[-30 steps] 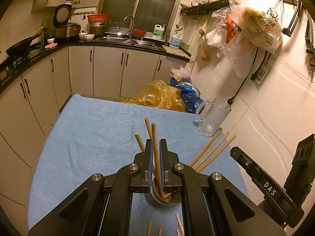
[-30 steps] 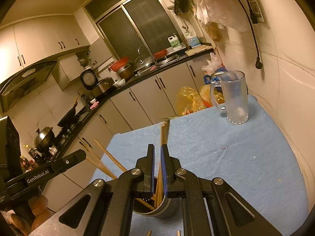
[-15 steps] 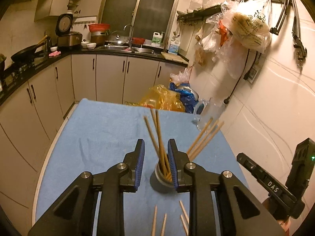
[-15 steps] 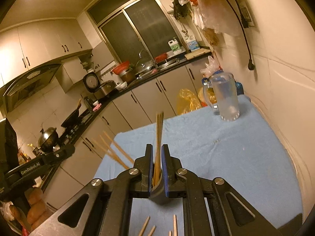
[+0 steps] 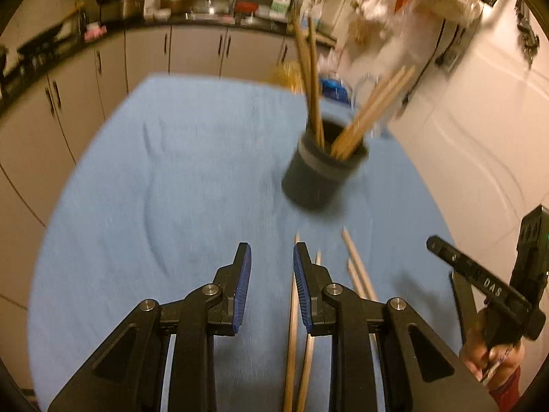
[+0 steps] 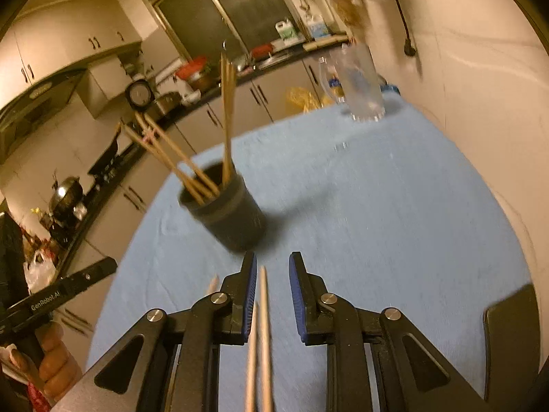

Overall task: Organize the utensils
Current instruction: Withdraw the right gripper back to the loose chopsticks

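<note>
A dark cup (image 5: 320, 175) stands on the blue cloth (image 5: 154, 189) with several wooden chopsticks (image 5: 310, 79) leaning in it. Loose chopsticks (image 5: 357, 267) lie on the cloth in front of it. My left gripper (image 5: 271, 254) hovers open just short of the cup, nothing between its pads; one loose chopstick (image 5: 291, 326) lies below its right finger. My right gripper (image 6: 272, 264) sits near the cup (image 6: 230, 213), its jaws opening. Two loose chopsticks (image 6: 263, 309) lie on the cloth beneath its gap, untouched by the pads.
A glass mug (image 6: 360, 86) stands at the cloth's far corner by the white wall. A hand holds each gripper at the frame edges (image 5: 480, 285) (image 6: 61, 295). A dark object (image 6: 511, 336) sits at the near right. Kitchen cabinets and a counter lie beyond.
Both grippers let go of the chopsticks they held over the cup, opened, then pulled back and sank toward the loose chopsticks. The released sticks now stand in the cup.
</note>
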Available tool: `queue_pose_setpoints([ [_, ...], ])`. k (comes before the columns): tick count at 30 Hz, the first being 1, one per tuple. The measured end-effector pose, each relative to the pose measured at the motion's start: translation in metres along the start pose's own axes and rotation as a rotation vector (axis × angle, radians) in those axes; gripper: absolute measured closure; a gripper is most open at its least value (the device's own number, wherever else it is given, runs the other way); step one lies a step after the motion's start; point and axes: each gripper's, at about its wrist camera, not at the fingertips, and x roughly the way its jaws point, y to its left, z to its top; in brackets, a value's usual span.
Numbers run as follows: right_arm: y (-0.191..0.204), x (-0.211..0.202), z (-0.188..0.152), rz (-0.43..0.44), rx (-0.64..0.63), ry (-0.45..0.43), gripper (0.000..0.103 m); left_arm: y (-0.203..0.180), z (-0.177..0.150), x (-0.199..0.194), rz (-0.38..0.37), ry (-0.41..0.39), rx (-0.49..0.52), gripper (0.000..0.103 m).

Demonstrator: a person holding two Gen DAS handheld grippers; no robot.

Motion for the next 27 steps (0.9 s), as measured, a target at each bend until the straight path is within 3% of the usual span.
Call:
queue_pose_setpoints([
  [5,-0.01,0.003,-0.027,-0.011,0.012,0.045,0.082,-0.002,-0.021,0.022,0.004,0.097,0.011,0.079],
  [11,-0.013,0.005,-0.037,-0.009,0.012,0.069,0.082,-0.02,-0.029,0.036,-0.009,0.146,0.067,0.079],
  [19,-0.012,0.005,-0.039,-0.003,-0.003,0.082,0.082,-0.037,-0.023,0.07,0.023,0.227,0.13,0.079],
  [23,-0.012,0.006,-0.036,-0.004,0.001,0.083,0.082,-0.044,-0.013,0.082,0.063,0.231,0.152,0.08],
  [27,-0.009,0.01,-0.028,-0.002,-0.002,0.098,0.082,-0.044,-0.004,0.089,0.127,0.233,0.131,0.096],
])
